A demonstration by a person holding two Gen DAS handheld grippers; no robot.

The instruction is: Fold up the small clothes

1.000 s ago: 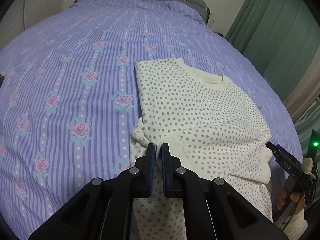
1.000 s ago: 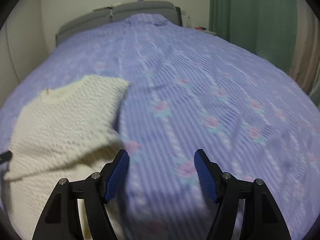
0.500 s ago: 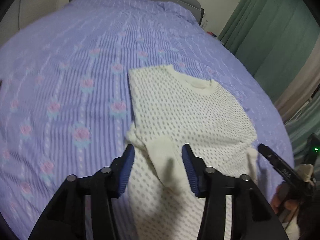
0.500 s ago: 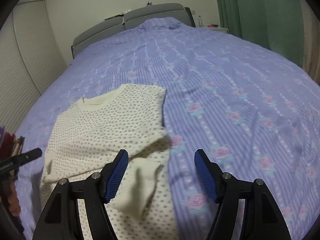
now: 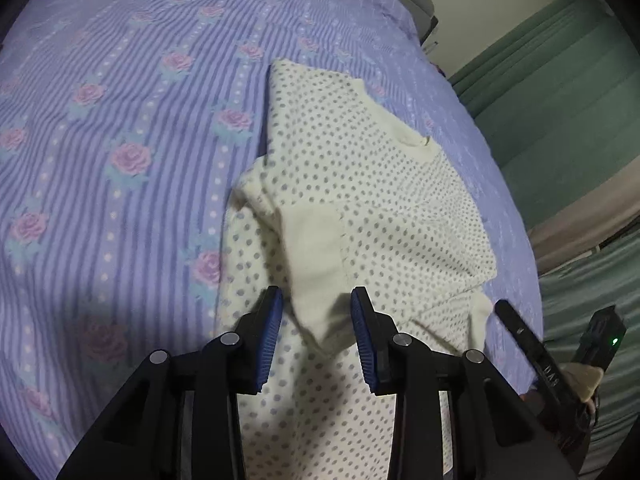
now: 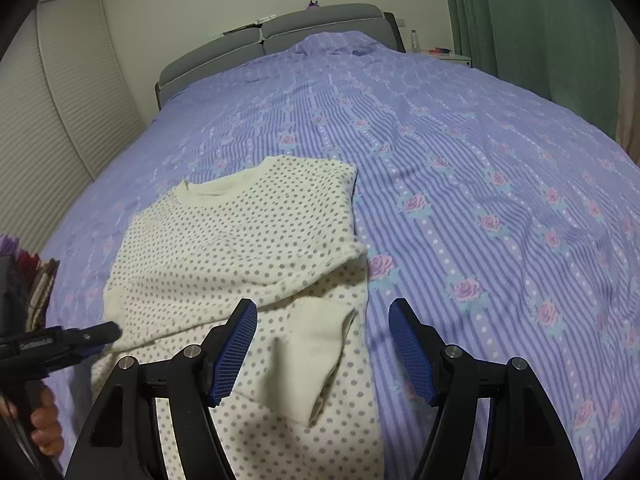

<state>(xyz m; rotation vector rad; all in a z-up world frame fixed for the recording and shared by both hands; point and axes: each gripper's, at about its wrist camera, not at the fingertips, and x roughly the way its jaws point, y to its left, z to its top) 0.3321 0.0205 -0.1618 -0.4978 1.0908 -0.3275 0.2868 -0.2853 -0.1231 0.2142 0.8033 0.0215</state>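
Note:
A cream polka-dot top (image 5: 360, 184) lies flat on the bed, both sleeves folded in over the body. Its left sleeve cuff (image 5: 320, 276) lies just ahead of my left gripper (image 5: 316, 336), which is open and holds nothing. In the right wrist view the top (image 6: 240, 240) lies ahead and to the left, and its right sleeve cuff (image 6: 320, 344) lies between the blue pads of my right gripper (image 6: 322, 352), which is wide open above it. The other gripper shows at each view's edge, the right one (image 5: 532, 352) and the left one (image 6: 60, 340).
The bed's purple striped cover with pink roses (image 6: 480, 184) spreads all around the top. A grey headboard (image 6: 280, 36) is at the far end. Green curtains (image 6: 540, 20) hang on the right, a white slatted door (image 6: 68, 100) stands on the left, and a patterned cloth (image 6: 40, 280) lies at the bed's left edge.
My left gripper was shut on the sleeve a second ago; it has opened and let the sleeve drop onto the body. The right gripper has swung left over the top, staying open.

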